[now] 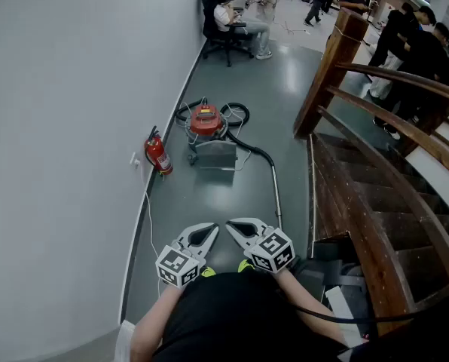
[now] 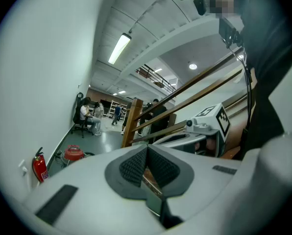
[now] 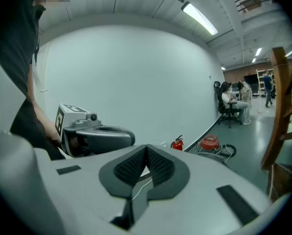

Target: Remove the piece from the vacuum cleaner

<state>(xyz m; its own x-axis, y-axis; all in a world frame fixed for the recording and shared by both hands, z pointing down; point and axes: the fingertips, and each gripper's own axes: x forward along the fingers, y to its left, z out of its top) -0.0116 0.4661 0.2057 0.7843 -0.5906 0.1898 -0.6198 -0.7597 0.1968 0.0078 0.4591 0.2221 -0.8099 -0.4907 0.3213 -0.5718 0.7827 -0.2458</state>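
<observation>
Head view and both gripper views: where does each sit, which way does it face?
Head view: on the person's head, looking steeply down and ahead at the vacuum cleaner; shows forearms, left hand-held gripper and right hand-held gripper.
Left gripper view: on the left hand-held gripper, along its shut jaws toward the stair railing; right hand-held gripper at its right.
Right gripper view: on the right hand-held gripper, along its shut jaws toward the wall; left hand-held gripper at its left.
Shared: vacuum cleaner and fire extinguisher show in all three.
</observation>
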